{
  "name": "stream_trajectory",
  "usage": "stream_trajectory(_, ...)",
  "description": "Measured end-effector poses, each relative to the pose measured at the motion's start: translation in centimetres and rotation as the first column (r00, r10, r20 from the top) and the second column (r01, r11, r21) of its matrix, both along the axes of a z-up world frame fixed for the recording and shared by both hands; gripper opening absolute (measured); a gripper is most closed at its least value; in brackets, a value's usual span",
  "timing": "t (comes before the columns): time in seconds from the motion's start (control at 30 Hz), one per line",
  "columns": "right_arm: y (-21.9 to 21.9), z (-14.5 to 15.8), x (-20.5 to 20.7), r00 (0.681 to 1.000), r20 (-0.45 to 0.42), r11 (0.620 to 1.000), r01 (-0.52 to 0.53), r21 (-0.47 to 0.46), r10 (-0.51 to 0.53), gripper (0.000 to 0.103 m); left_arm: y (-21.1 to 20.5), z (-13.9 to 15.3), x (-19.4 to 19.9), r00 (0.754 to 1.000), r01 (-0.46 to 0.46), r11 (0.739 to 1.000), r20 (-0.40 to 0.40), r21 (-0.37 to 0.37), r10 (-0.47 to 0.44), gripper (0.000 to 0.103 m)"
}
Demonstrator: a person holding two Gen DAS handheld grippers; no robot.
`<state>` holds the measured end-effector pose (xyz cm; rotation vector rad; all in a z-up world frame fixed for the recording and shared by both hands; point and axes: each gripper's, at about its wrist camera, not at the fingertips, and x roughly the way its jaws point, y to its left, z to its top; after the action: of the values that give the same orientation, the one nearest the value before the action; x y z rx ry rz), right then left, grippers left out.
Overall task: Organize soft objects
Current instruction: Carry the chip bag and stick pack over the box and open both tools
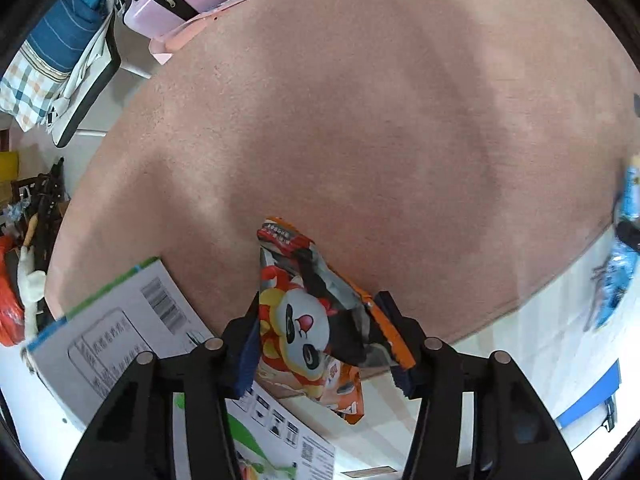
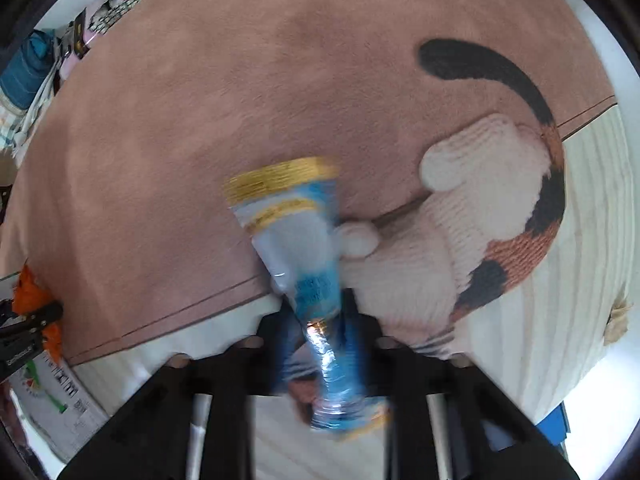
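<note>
My left gripper [image 1: 320, 344] is shut on an orange snack bag with a panda print [image 1: 308, 320] and holds it above the edge of the pink rug [image 1: 360, 120]. My right gripper [image 2: 320, 320] is shut on a blue and white snack bag with a gold top band [image 2: 300, 236], held upright over the rug's cat picture [image 2: 480, 220]; this view is blurred by motion. The blue bag also shows at the right edge of the left wrist view [image 1: 624, 248], and the orange bag at the left edge of the right wrist view [image 2: 32, 300].
A white cardboard box with printed labels [image 1: 132, 332] lies on the floor below my left gripper. A pink suitcase [image 1: 168, 0], a blue striped cushion [image 1: 60, 40] and clutter [image 1: 24, 260] line the rug's far left side. White tile floor [image 1: 520, 360] borders the rug.
</note>
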<state>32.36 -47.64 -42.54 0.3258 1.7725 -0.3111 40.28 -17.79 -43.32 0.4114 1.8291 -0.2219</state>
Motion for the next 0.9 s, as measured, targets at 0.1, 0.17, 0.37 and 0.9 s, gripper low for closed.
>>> stream_trajectory(0.1,0.7,0.9,-0.6,1.000,0.028,1.000,-0.004,-0.005,0.005,0.015,-0.2,1.9,-0.8,0.999,-0.017,0.999,0.026,-0.046,0.019,0.050)
stream_trajectory(0.17,1.5,2.3,-1.1,0.998,0.060,1.000,-0.005,0.017,0.004,0.015,-0.1,4.0,-1.4,0.998,-0.026,0.996,0.054,-0.084,0.030,0.050)
stream_trajectory(0.37,6.2,8.0,-2.2,0.982,0.177,0.994,-0.078,0.078,0.063,0.015,1.7,10.4,-3.9,0.985,-0.095,0.970,0.118,-0.221,0.124,0.050)
stream_trajectory(0.9,33.1,21.4,-4.4,0.848,0.386,0.888,-0.442,0.131,0.365,0.015,26.7,21.2,-12.1,0.841,-0.395,0.864,0.257,-0.311,0.477,0.050)
